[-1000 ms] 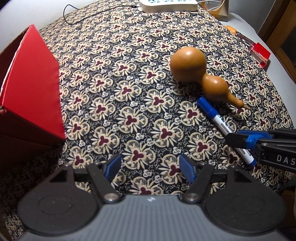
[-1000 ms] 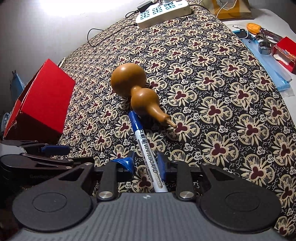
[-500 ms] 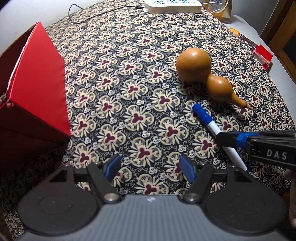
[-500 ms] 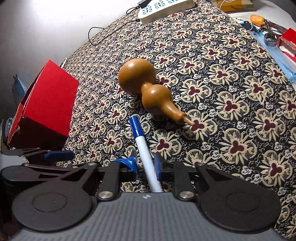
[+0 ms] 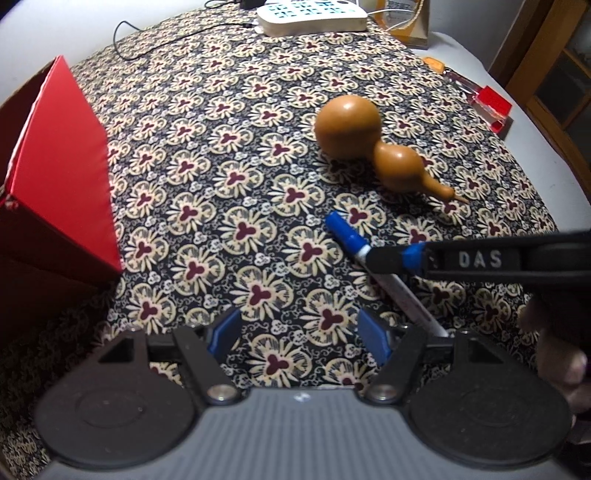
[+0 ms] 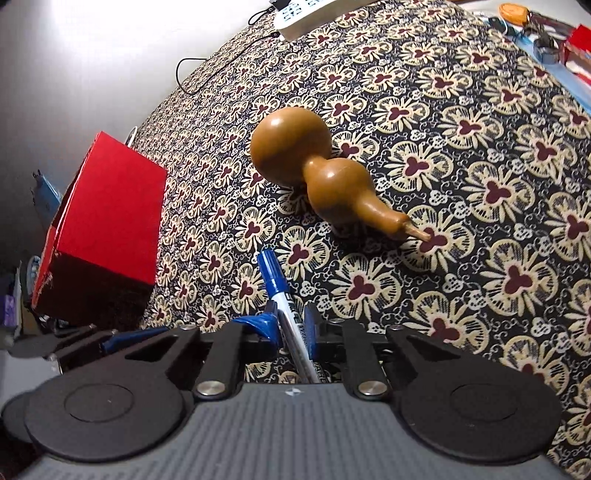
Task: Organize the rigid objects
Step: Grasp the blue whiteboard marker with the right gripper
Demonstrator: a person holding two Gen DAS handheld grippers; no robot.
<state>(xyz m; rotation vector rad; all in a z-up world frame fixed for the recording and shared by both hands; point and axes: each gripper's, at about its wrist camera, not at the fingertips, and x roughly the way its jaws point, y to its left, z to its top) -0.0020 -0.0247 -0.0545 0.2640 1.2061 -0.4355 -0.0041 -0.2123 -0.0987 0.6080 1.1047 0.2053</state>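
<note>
Blue pads on our right gripper [image 6: 291, 326] are clamped tight on the whiteboard marker [image 6: 286, 306], gripping its white barrel just behind the blue cap, which sticks out ahead of the fingers and points toward the gourd [image 6: 317, 173]. In the left wrist view we see the same grip from the side: the right gripper [image 5: 391, 260] reaches in from the right edge, pinching the marker [image 5: 354, 247] where cap meets barrel, while the rest of the barrel slants down toward our left gripper's right finger; whether the marker rests on the cloth or is lifted off it we cannot tell. Our left gripper [image 5: 297, 332] holds its jaws well apart with nothing between them, only the flowered tablecloth [image 5: 221, 177] showing in the gap. Beyond the marker's cap the brown gourd [image 5: 369, 147] lies on its side on the cloth, big bulb toward the far edge and thin stem pointing right, near the marker but not touching it. Off to the left stands the red box [image 5: 62, 177], well apart from both. At the far end of the table we see a white power strip [image 5: 314, 16] with its black cable [image 5: 166, 31] trailing left across the cloth.
</note>
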